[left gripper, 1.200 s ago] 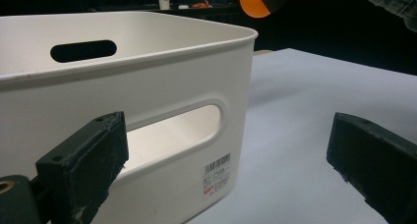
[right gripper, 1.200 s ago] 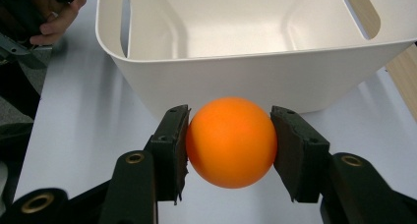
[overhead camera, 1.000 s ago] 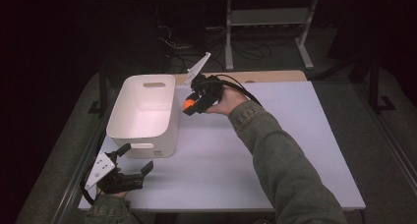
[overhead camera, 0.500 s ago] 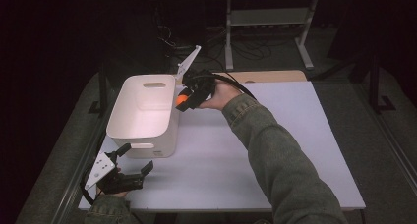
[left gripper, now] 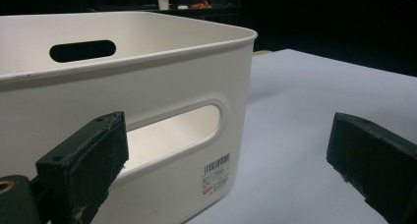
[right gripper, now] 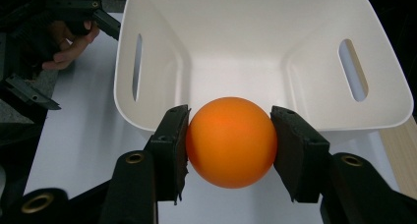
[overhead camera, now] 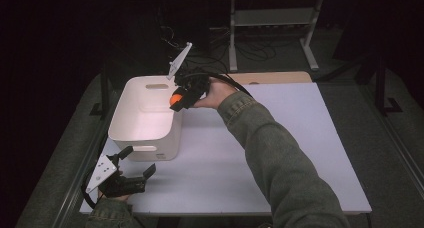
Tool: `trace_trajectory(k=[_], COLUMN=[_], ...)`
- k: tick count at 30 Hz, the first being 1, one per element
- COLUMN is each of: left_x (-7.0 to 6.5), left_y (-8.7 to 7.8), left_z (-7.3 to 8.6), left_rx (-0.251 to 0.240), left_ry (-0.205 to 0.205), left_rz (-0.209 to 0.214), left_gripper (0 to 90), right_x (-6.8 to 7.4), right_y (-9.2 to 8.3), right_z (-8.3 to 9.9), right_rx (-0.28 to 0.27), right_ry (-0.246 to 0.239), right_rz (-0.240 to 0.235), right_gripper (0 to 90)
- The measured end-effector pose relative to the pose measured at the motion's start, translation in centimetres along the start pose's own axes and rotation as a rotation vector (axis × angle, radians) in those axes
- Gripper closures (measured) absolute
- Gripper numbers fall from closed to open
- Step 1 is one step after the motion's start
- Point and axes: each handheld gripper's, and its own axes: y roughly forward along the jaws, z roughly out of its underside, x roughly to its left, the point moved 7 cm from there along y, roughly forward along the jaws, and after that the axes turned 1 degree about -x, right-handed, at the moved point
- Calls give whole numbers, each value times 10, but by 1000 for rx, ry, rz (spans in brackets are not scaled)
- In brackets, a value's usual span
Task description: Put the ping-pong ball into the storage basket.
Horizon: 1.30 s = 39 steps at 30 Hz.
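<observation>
orange ball (right gripper: 230,141) in right gripper (right gripper: 230,150) — over white bin (right gripper: 147,52)

right gripper (overhead camera: 176,101) | carried orange ball (overhead camera: 175,100) leftward | now over white bin (overhead camera: 142,133) rim

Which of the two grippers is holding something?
The right gripper, at the white bin's rim, clamps an orange ball; the left gripper rests open on the table.
</observation>
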Motion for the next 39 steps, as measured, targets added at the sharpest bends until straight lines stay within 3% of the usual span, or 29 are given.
trace_trajectory(k=[39], left_x=[0], left_y=[-1], left_z=[0], left_rx=[-5], left_ry=[-8], left_rz=[1], left_gripper=[16], right_x=[-3], right_y=[38], right_z=[-28], right_rx=[7], right_ry=[-25], right_rz=[-48], right_gripper=[496])
